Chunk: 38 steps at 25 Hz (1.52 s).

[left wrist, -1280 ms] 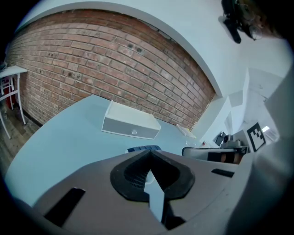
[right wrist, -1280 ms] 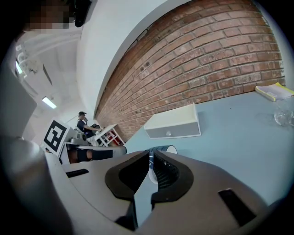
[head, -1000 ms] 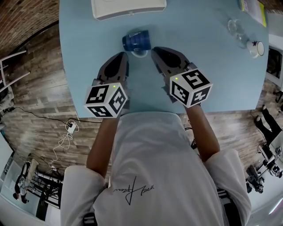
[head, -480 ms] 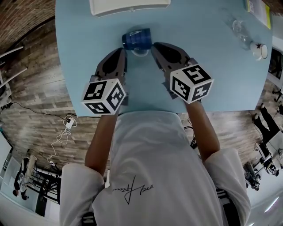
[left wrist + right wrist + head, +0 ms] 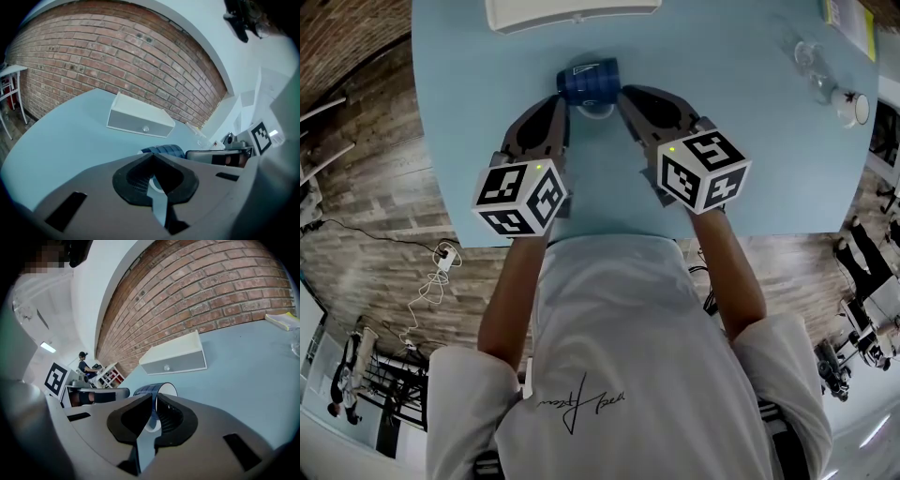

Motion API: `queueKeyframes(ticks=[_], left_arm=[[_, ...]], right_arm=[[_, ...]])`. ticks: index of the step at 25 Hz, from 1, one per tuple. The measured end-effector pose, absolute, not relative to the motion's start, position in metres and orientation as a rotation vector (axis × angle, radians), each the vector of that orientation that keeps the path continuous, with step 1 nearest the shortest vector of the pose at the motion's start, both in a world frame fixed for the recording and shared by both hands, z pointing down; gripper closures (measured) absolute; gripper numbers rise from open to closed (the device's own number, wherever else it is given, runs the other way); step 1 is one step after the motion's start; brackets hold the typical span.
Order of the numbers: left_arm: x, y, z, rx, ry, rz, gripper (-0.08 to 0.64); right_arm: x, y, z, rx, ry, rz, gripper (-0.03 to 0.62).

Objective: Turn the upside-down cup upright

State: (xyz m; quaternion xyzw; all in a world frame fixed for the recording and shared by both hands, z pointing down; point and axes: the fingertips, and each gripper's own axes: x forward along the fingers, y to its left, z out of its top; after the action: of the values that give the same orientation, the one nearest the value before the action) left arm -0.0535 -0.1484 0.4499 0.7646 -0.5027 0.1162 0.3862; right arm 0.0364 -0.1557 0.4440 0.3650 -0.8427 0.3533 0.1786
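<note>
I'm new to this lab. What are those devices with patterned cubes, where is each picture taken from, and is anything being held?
There is no robot here. A person holds a hand tool with tongs in each hand: the left gripper and the right gripper. The patterned cubes are part of those tools. One picture comes from a camera on the person's head, looking steeply down. The other two come from cameras riding on each gripper, looking along its tongs. On the light blue table a blue cup sits just beyond both tips, with a white box farther back and a glass off to the right. The left tongs are shut and the right ones are a sliver apart. Neither holds anything.
</note>
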Motion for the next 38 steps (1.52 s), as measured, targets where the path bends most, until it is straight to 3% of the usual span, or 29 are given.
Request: queueKeyframes(ticks=[38], left_arm=[[-0.054,-0.154,0.462,1.938,-1.221,0.295,0.552]], right_arm=[[0.025,-0.147,0.453,0.883,-2.456,1.208,0.569]])
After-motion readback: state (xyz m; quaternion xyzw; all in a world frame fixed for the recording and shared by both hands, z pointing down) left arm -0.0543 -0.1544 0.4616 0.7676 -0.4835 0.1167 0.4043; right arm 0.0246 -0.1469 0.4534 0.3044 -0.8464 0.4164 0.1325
